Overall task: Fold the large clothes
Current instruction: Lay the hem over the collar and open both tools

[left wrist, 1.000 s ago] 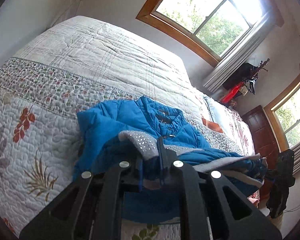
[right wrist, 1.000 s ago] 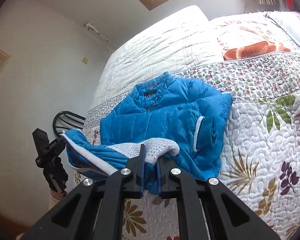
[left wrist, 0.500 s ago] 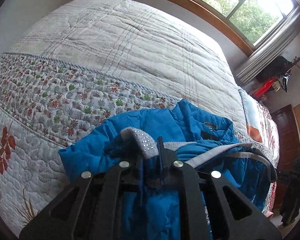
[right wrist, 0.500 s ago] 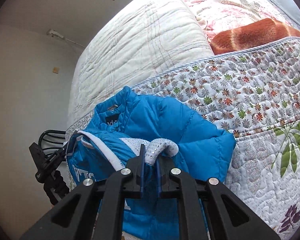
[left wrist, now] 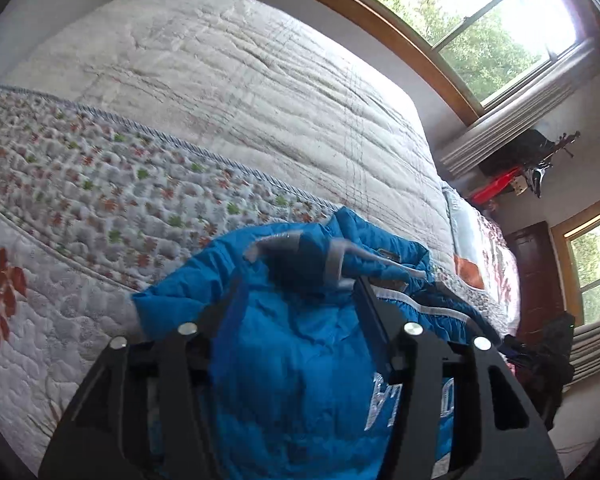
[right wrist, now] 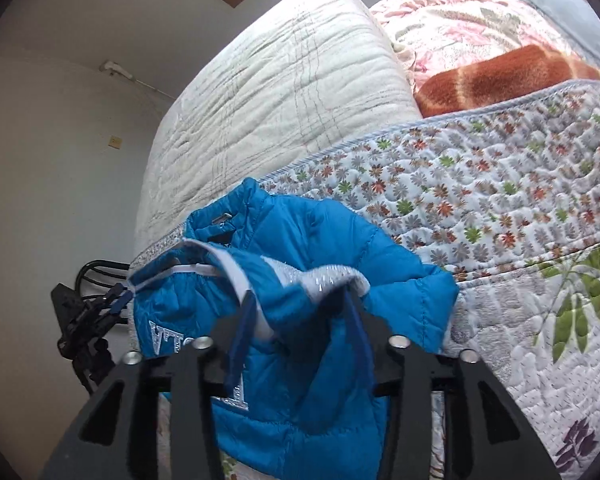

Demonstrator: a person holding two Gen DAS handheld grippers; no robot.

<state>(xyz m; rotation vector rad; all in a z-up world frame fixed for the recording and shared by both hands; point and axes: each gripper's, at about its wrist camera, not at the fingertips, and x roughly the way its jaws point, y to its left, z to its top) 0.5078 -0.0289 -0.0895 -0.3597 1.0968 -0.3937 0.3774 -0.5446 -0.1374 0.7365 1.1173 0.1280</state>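
A blue puffer jacket [left wrist: 292, 360] with a grey sparkly hem lies on the quilted bed, its lower half folded up over the body toward the collar. It also shows in the right wrist view [right wrist: 320, 264]. My left gripper [left wrist: 296, 280] is open, its fingers spread either side of the folded hem [left wrist: 276, 240], which lies loose between them. My right gripper [right wrist: 300, 300] is open too, its blue-padded fingers apart around the grey hem [right wrist: 324, 276]. White lettering shows on the folded-over back.
The floral quilt [left wrist: 100, 200] covers the bed, with a plain white quilt [right wrist: 280, 80] behind. A brown striped blanket [right wrist: 496, 76] and pillows lie at the head. A window [left wrist: 460, 20] and a dark door [left wrist: 536, 280] stand beyond. A black chair [right wrist: 92, 276] is beside the bed.
Both grippers carried the jacket's hem up over its body toward the collar, then opened and let the hem go. The jacket now lies folded in half.
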